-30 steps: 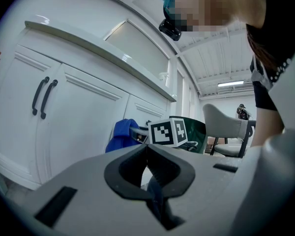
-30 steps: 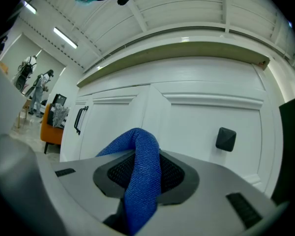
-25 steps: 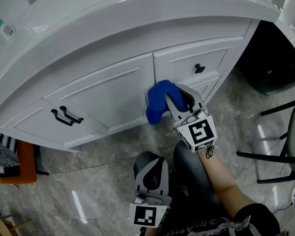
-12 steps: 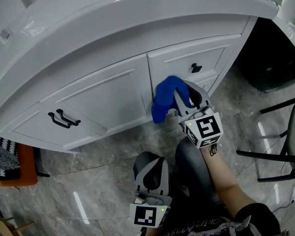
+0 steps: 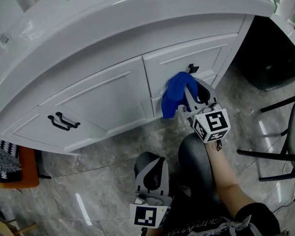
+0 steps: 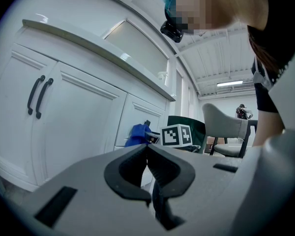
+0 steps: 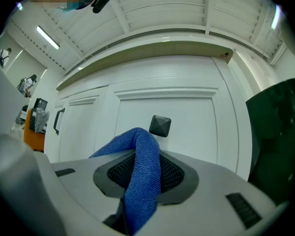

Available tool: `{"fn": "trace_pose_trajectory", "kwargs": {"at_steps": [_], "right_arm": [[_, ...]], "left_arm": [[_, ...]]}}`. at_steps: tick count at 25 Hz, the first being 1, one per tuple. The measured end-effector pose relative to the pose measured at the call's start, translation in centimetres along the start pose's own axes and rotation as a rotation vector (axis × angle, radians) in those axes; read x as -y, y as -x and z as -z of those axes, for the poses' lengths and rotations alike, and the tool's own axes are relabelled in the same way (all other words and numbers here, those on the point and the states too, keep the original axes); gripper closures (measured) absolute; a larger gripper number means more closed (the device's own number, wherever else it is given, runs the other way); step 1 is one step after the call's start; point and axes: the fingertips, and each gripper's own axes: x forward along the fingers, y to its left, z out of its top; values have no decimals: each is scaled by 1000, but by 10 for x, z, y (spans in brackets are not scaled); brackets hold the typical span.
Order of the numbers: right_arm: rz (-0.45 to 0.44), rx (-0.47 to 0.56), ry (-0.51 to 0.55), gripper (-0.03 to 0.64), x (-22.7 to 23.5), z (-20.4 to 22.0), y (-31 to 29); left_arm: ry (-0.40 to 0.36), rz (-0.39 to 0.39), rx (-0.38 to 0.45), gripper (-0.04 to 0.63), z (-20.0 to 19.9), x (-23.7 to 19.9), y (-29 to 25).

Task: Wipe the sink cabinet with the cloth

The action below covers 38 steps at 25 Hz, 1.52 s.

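Observation:
The white sink cabinet (image 5: pixel 98 95) curves across the head view, with a drawer front (image 5: pixel 187 58) on its right. My right gripper (image 5: pixel 191 101) is shut on a blue cloth (image 5: pixel 176 93) and holds it against the drawer front, just below the black knob (image 5: pixel 192 68). In the right gripper view the cloth (image 7: pixel 140 176) drapes over the jaws, with the knob (image 7: pixel 160 125) right behind it. My left gripper (image 5: pixel 150 173) hangs low over the floor, shut and empty; its jaws (image 6: pixel 148 173) meet in the left gripper view.
Two black handles (image 5: pixel 64 121) sit on the left cabinet doors. An orange and patterned object (image 5: pixel 12 166) lies on the floor at left. A dark bin (image 5: pixel 270 53) stands to the right of the cabinet, and a chair frame (image 5: pixel 285 151) at the right edge. Grey marble floor (image 5: pixel 88 181) lies below.
My right gripper has slid the blue cloth rightward and up, from the door seam onto the drawer front under the knob. The left gripper has stayed put.

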Motion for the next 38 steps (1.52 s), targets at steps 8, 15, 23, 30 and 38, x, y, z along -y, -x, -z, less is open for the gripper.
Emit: {"fn": "trace_pose_trajectory", "kwargs": {"at_steps": [8,15,23,30,38], "right_arm": [[59,-4,-12,502,24,2,5],[149,-2,-25,502,53,4,12],[223,11,-46,502,84,6,20],[287,15,-45,502,123,10,31],[188,60,1,502,122,10,28]], "left_arm": [[17,-8,-8,591,2,-4,-1],[17,-6,-8,591,2,-3,-1],[7,-7,-10,591,1,-3,0],[-4,-15,-11,591,-3,-3,-1],[-5,-22,-33,591,5,-1,-4]]}}
